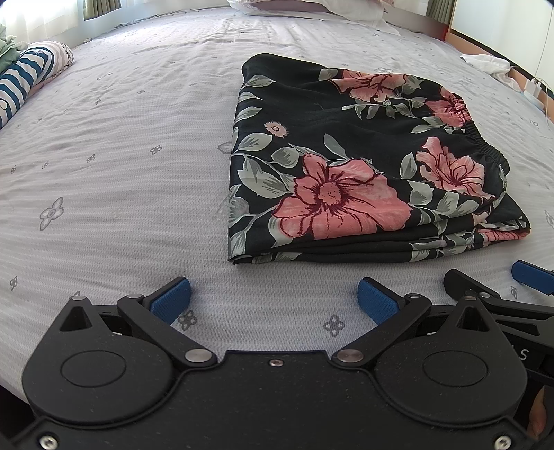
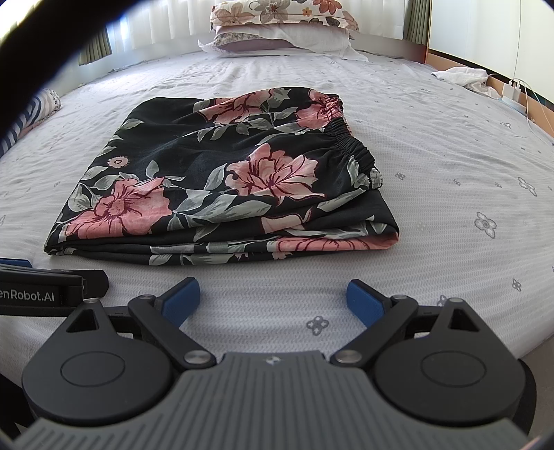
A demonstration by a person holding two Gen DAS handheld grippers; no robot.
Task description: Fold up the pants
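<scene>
In the left wrist view, the folded floral pants are seen right of centre on the bed; the left gripper is spread open, empty, at the bottom. In the right wrist view, the pants are seen at centre-left, and the right gripper is likewise held open below.

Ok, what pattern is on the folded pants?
Black with large pink flowers and grey-green leaves; the pants show best in the right wrist view.

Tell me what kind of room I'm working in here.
Most likely a bedroom. The folded black floral pants lie on a pale grey bedsheet with small flower prints, stacked floral and white pillows sit at the far end, and curtains hang behind them.
</scene>
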